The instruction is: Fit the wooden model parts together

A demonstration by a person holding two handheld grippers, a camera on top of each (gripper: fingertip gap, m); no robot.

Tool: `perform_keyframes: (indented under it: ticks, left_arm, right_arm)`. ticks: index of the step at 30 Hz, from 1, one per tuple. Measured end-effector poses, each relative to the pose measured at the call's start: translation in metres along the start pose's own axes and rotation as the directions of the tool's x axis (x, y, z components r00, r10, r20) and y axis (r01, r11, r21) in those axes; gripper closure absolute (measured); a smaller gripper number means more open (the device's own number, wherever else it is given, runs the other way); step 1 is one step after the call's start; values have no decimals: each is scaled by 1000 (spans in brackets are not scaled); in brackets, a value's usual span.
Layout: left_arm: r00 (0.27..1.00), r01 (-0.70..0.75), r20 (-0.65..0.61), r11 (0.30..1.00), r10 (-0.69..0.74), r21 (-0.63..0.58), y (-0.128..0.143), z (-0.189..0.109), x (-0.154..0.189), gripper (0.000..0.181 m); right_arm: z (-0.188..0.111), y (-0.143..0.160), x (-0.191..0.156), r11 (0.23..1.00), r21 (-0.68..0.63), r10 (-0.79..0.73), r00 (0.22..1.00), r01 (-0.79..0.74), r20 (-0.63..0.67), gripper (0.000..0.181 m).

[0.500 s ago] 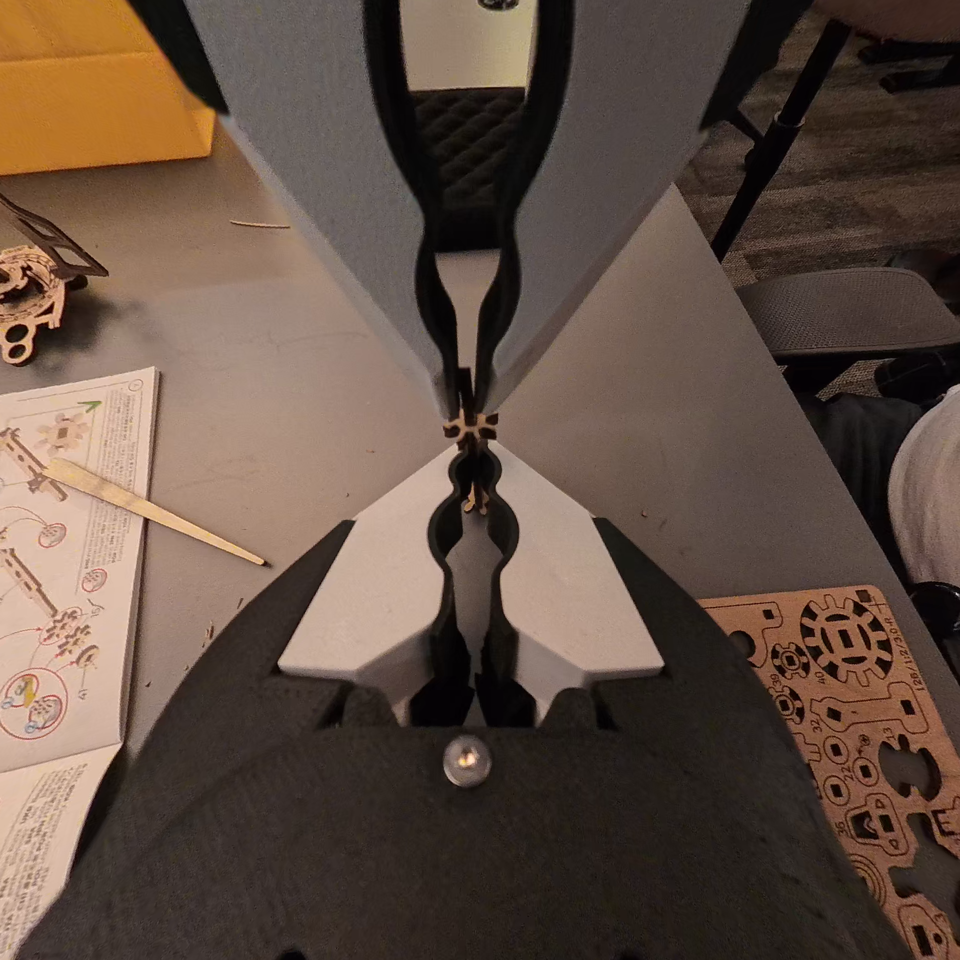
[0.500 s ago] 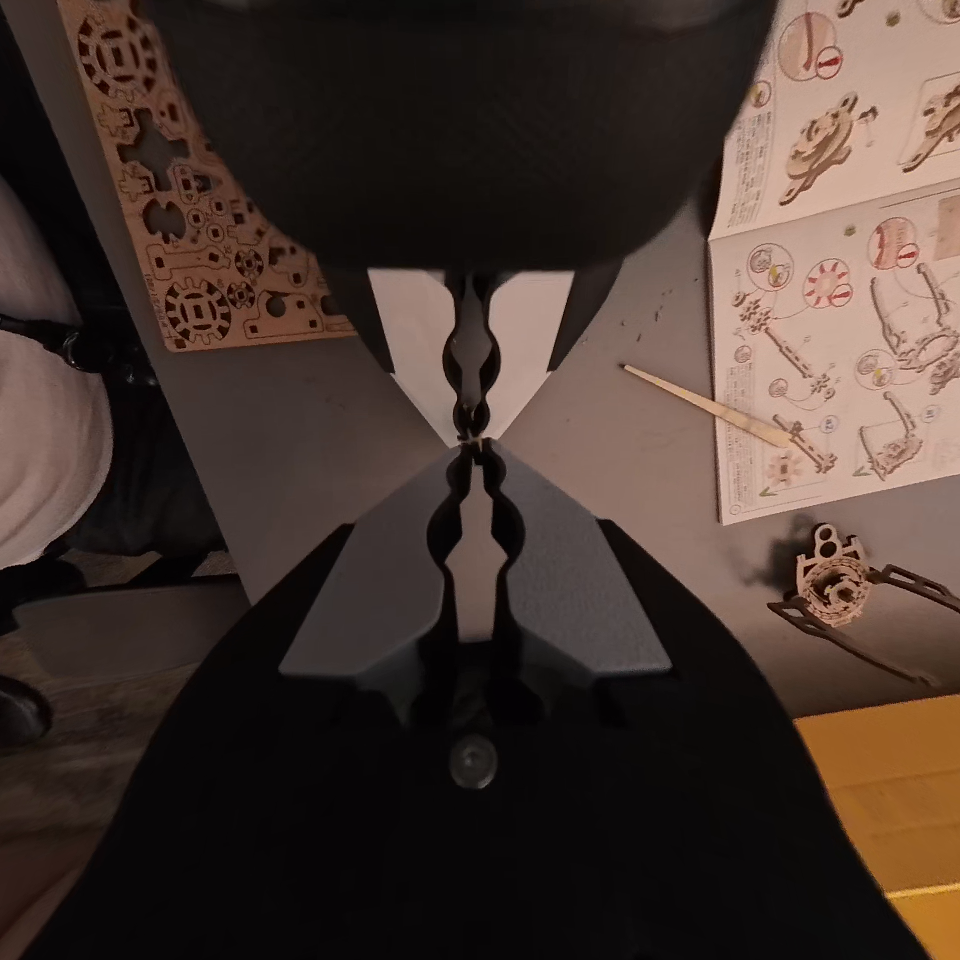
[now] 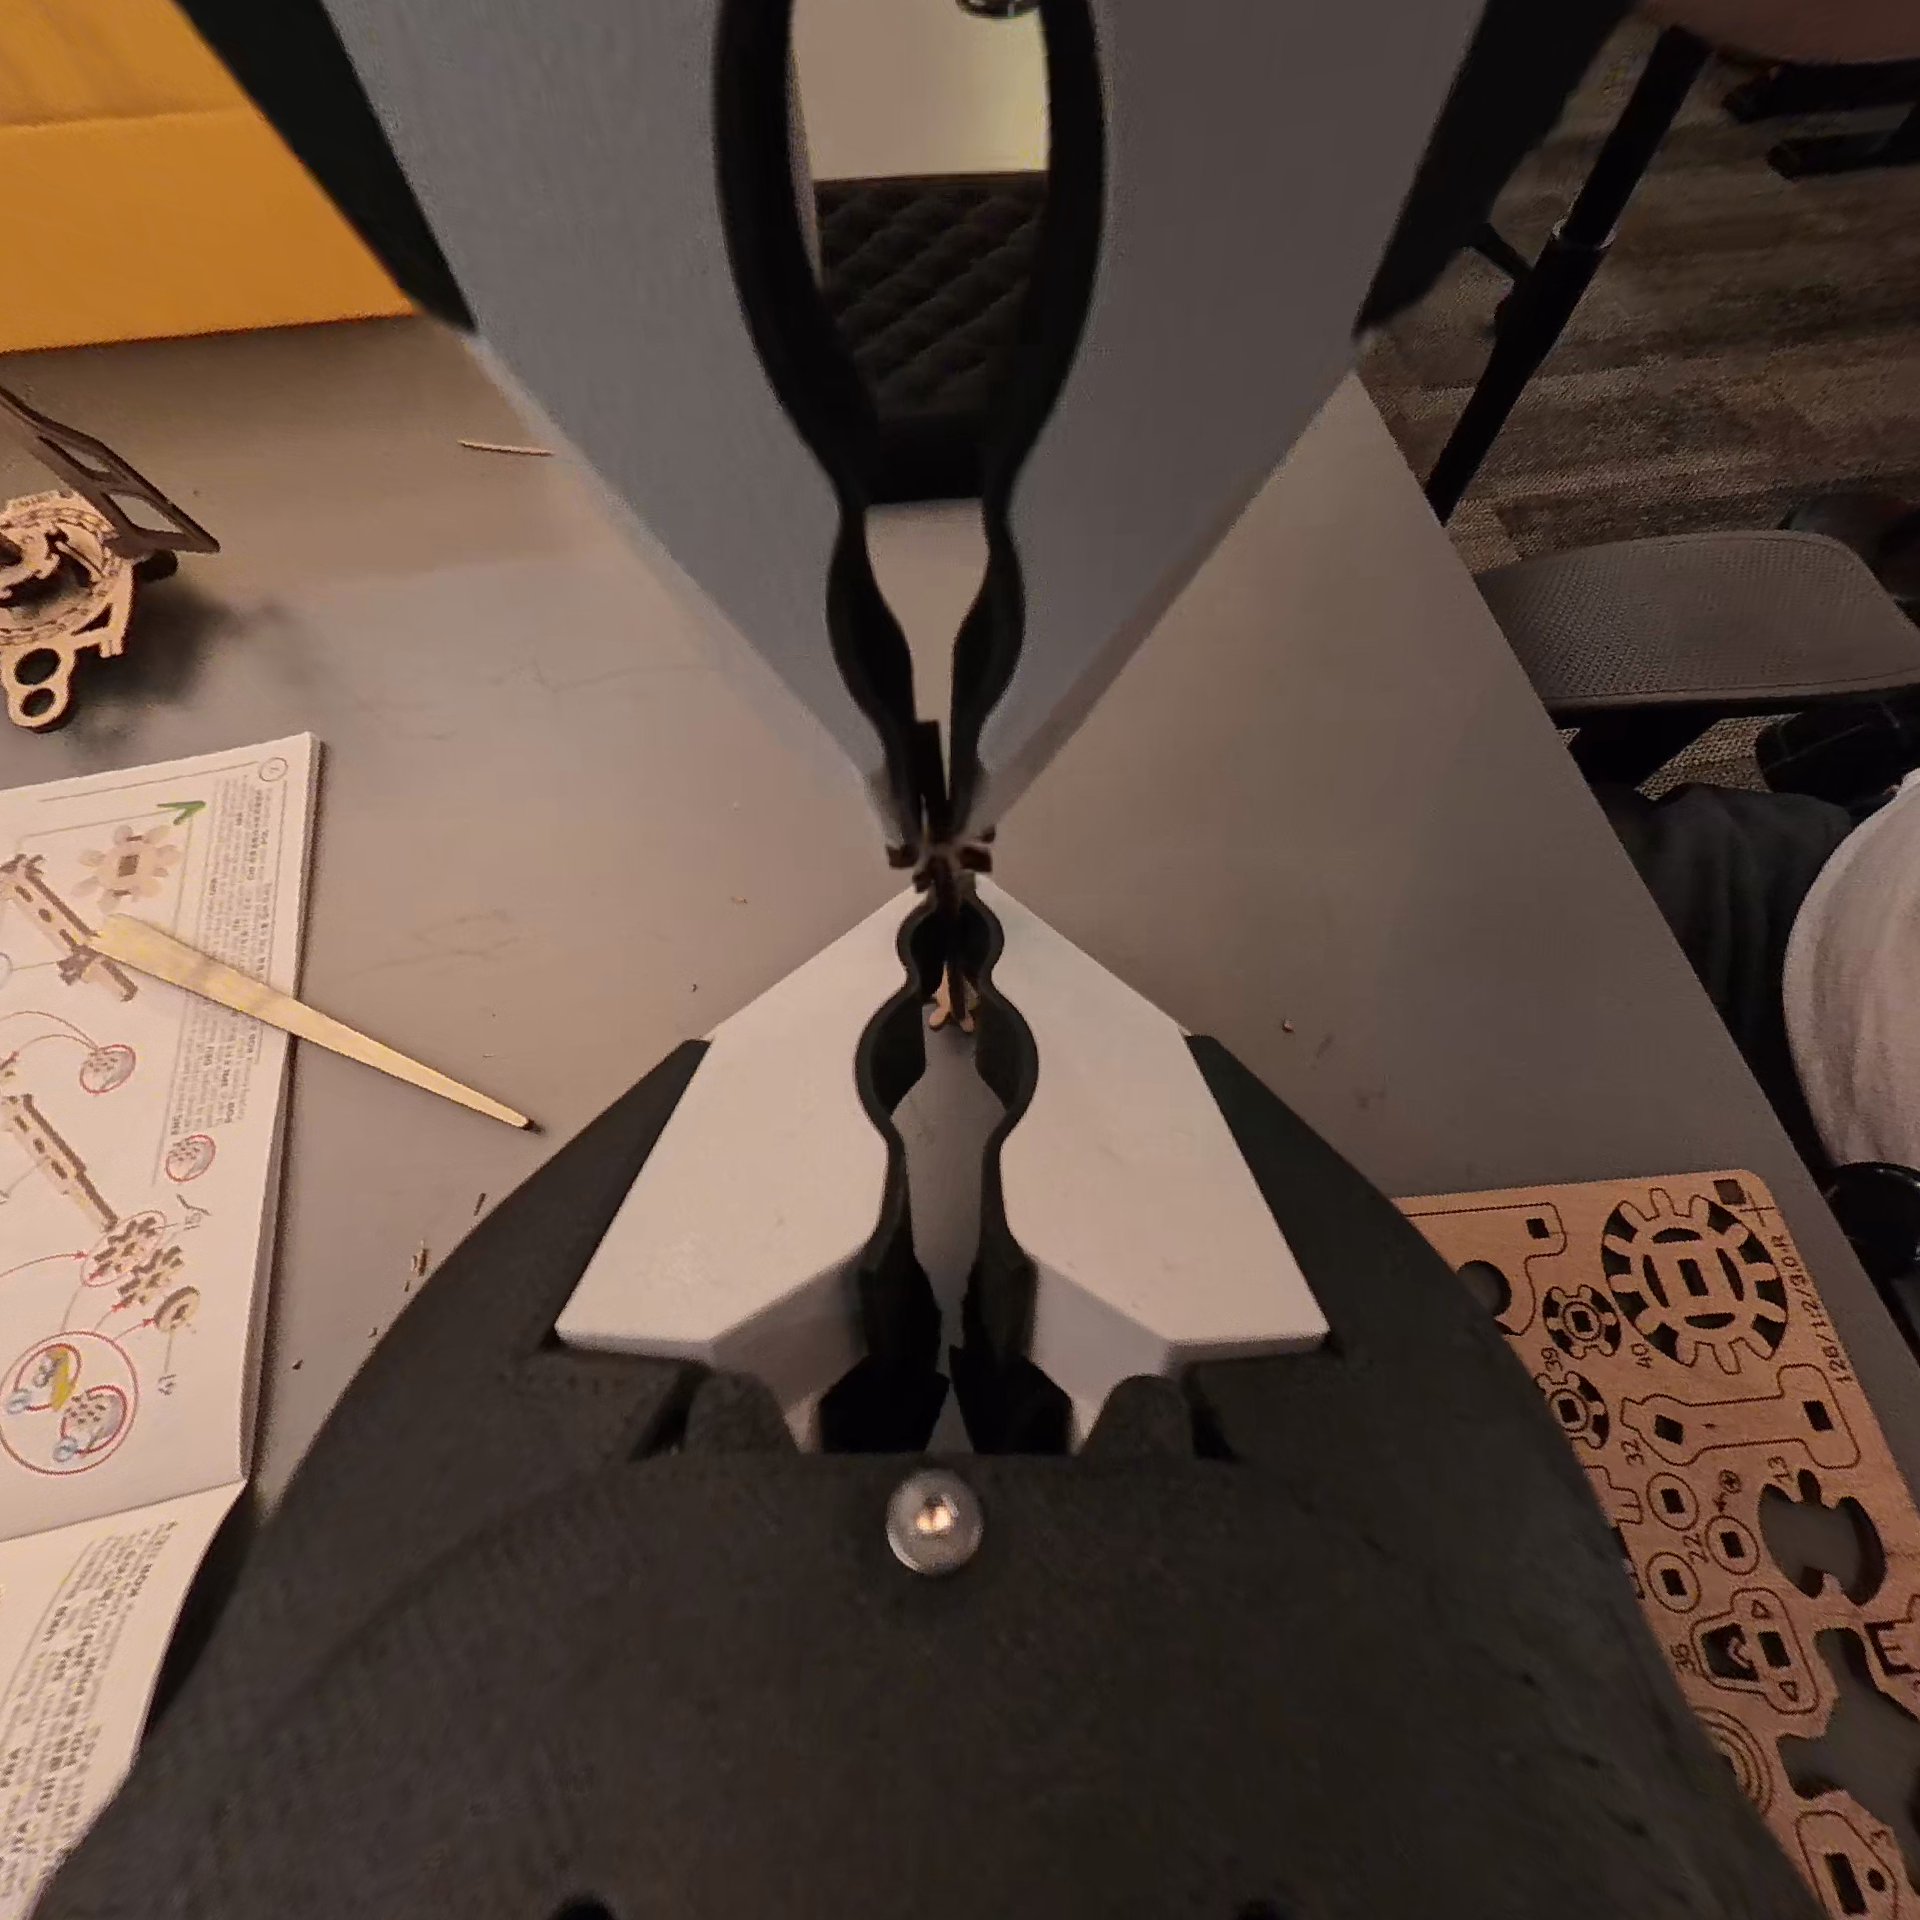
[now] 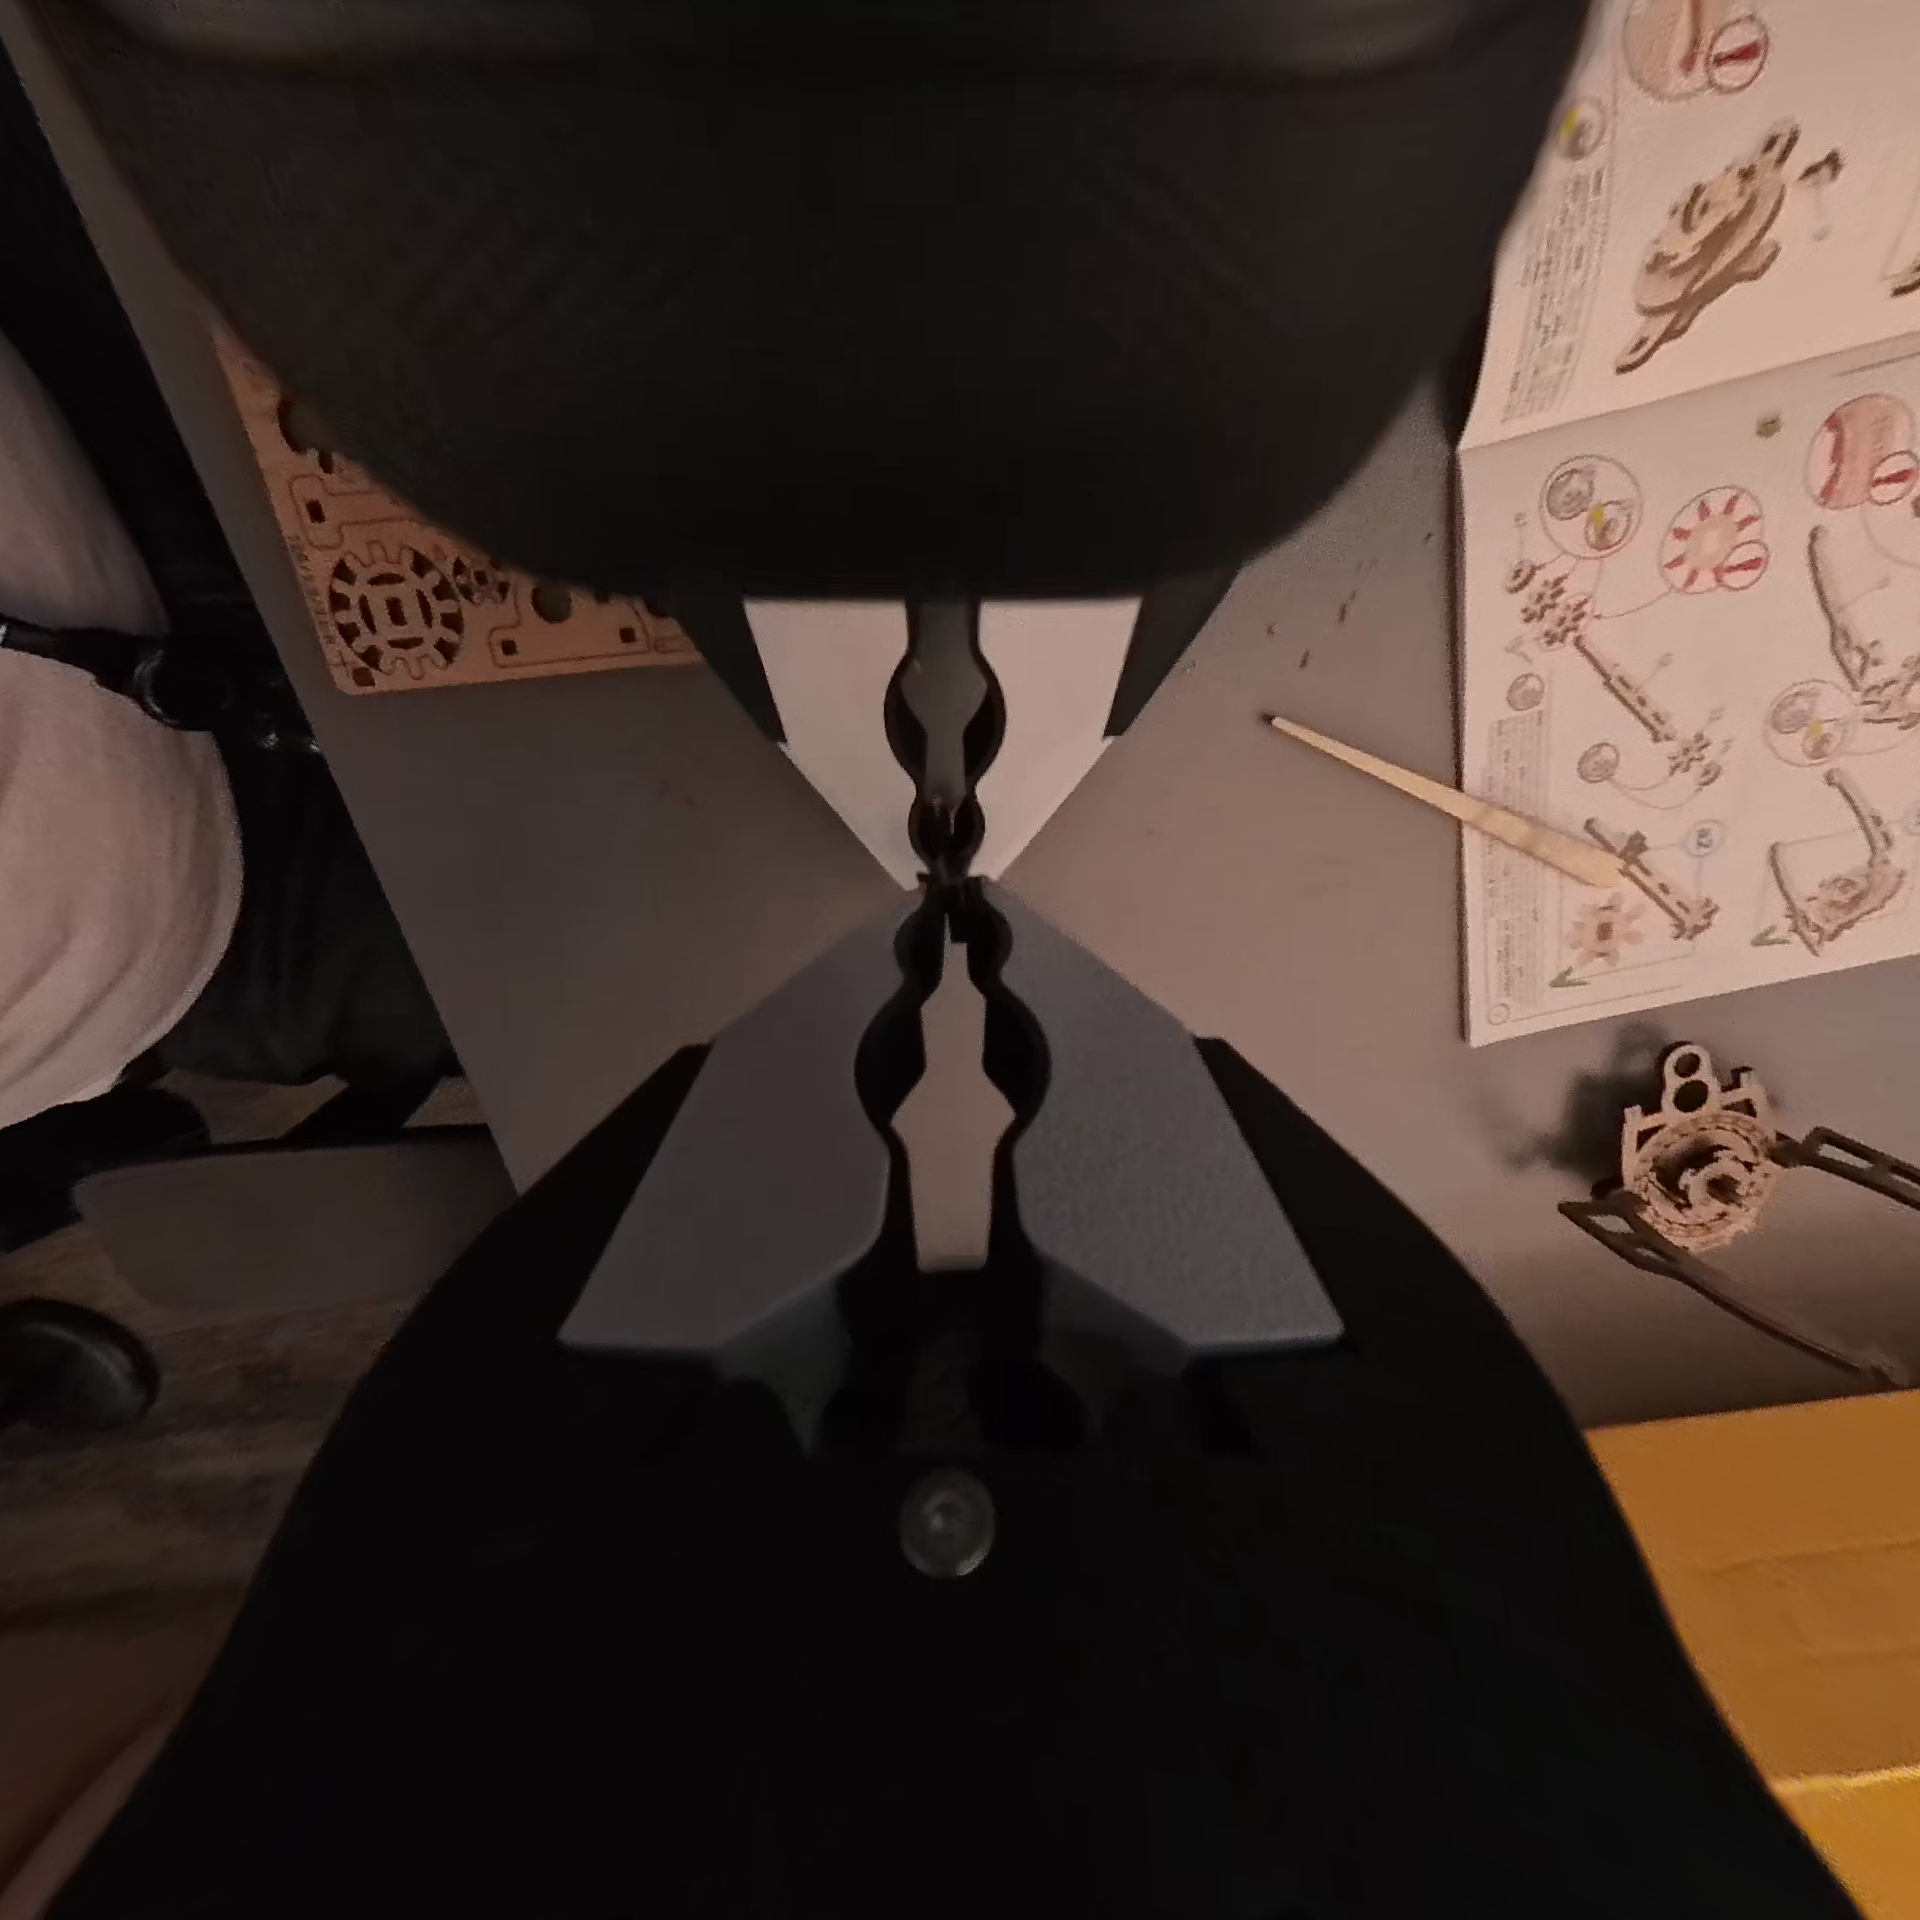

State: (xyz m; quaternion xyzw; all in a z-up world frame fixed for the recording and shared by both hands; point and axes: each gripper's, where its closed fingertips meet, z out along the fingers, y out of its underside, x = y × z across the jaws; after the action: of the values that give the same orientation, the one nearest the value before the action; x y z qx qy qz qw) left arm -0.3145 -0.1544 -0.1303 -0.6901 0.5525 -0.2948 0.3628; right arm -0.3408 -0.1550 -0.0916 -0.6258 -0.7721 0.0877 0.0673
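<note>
Wooden gear piece (image 3: 940, 854) sits pinched at left gripper (image 3: 943, 920) tips, nose-to-nose with right gripper (image 3: 935, 821); since half a second ago, it looks darker, pressed closer. Right view: right gripper (image 4: 943, 914) clamps narrow on the shaded part; seating likely underway.

Grey table (image 3: 1195, 831) carried an open instruction booklet (image 3: 145, 1195) at its left w/ a wooden pick (image 3: 301, 1018) lying across the booklet's edge, a yellow box (image 3: 156, 208) at the far-left corner, & a grey chair (image 3: 1704, 613) beside the table's right edge.
</note>
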Motion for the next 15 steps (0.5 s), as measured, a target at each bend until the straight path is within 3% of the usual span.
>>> perform_keyframes:
  ticks: [15]
  left_arm:
    - [1000,-3,5,1000,3,-4,1,0,-1,181]
  right_arm:
    - [0,7,1,998,-60,-32,999,31,-16,178]
